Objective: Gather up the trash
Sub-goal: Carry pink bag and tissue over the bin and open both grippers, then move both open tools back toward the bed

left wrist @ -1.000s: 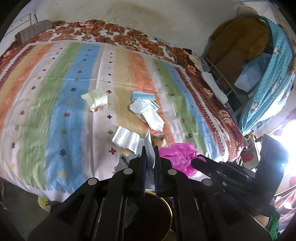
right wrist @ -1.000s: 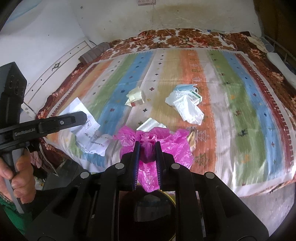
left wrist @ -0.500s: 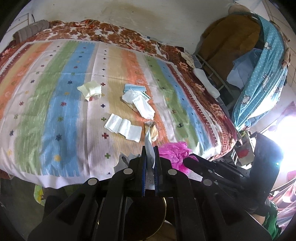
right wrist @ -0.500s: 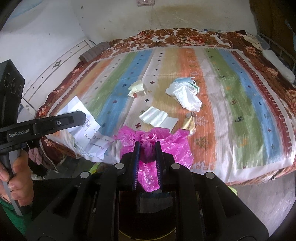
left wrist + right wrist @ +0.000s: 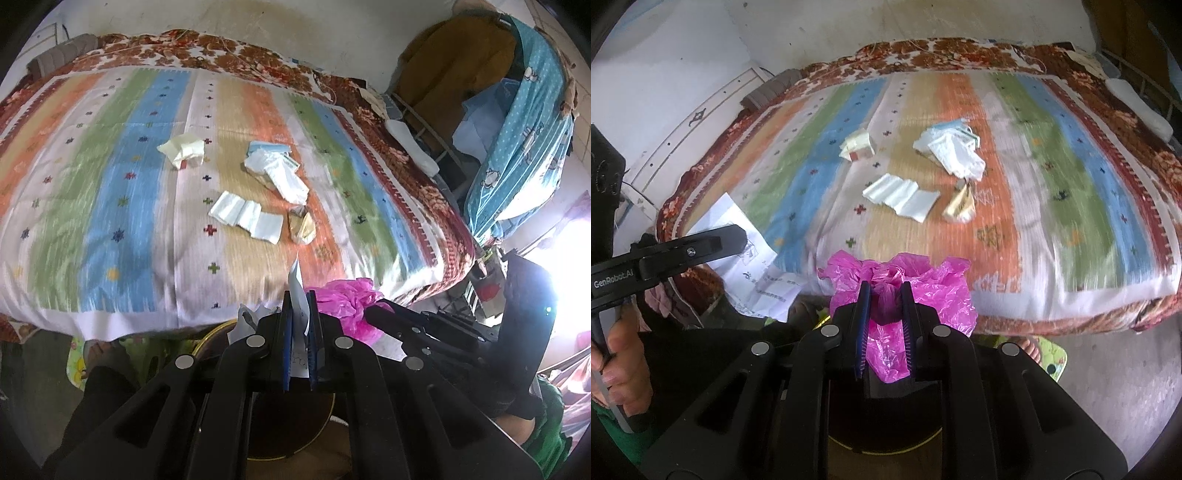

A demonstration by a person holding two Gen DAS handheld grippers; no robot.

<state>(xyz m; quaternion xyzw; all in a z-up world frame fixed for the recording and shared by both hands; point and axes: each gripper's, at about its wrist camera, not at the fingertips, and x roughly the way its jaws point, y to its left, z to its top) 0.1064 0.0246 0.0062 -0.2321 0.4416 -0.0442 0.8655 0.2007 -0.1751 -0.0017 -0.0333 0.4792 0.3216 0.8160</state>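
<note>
Pink bag [image 5: 886, 291] pinched in right hand-held gripper [image 5: 884, 295]

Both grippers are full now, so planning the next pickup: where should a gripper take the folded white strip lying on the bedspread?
Probably the folded white strip at its near end flap, coming from the bed's near edge, steeply downward. It lies flat in accordion folds, and that end seems slightly raised; the tan wrapper crowds its right side.

Your left gripper [image 5: 738, 240] shows white lettering on its black side arm: "GenRobot.AI". White paper sheet [image 5: 757, 273] clamped in it carries printed lines and small logo mark, too blurred to read. Small box [image 5: 971, 139] on bed cover: green-striped label, unreadable. No other text legible.
</note>
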